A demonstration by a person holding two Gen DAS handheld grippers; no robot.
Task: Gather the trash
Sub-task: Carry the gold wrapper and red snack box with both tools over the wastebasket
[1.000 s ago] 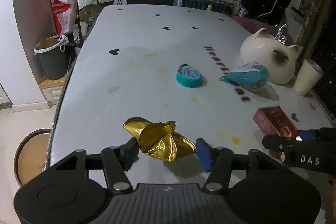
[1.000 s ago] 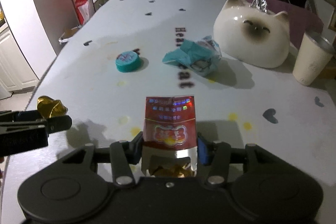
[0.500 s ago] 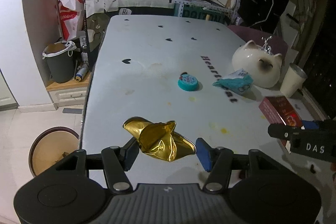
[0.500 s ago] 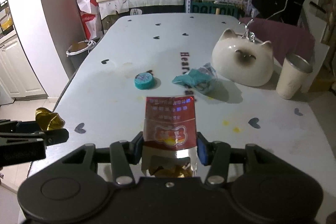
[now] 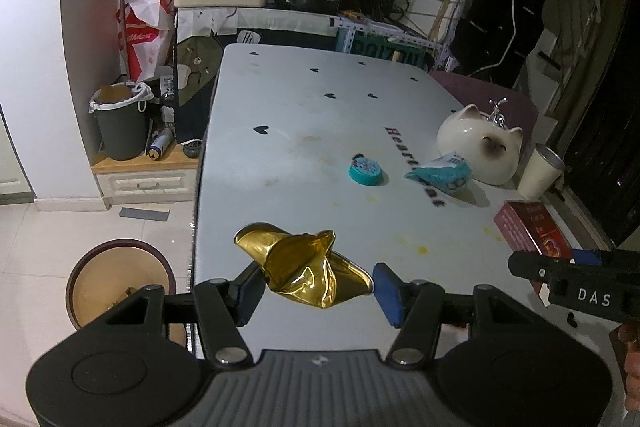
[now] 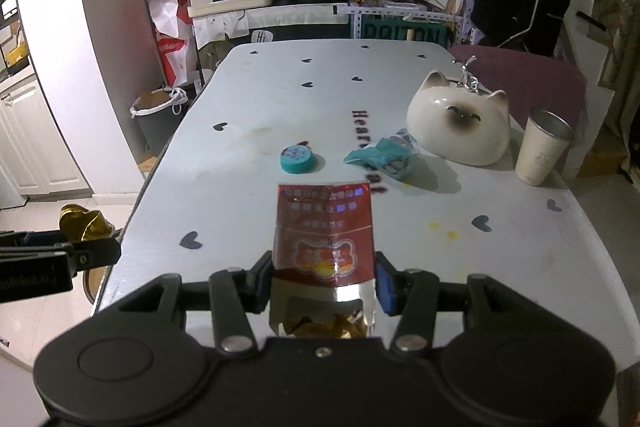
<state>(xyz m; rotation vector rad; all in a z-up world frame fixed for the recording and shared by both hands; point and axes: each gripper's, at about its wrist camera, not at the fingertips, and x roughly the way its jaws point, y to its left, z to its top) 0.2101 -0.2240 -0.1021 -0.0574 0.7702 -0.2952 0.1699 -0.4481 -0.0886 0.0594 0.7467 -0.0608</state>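
My left gripper (image 5: 316,285) is shut on a crumpled gold foil wrapper (image 5: 304,269) and holds it above the table's near left edge. My right gripper (image 6: 323,281) is shut on a red cigarette pack (image 6: 325,235), its open end toward the camera; the pack also shows in the left wrist view (image 5: 532,229). A teal crumpled wrapper (image 6: 382,157) and a teal round lid (image 6: 297,158) lie on the white table (image 6: 248,187). A round brown bin (image 5: 108,283) stands on the floor below left of the left gripper.
A white cat-shaped bowl (image 6: 460,125) and a cream cup (image 6: 542,151) stand at the table's right side. A dark lined bin (image 5: 120,127) stands by the far wall, with shelves and bags behind. A purple chair (image 6: 528,75) is at the right.
Both grippers have risen and pulled back from the table with their items held. The view has widened, and the brown floor bin now shows more fully below left.
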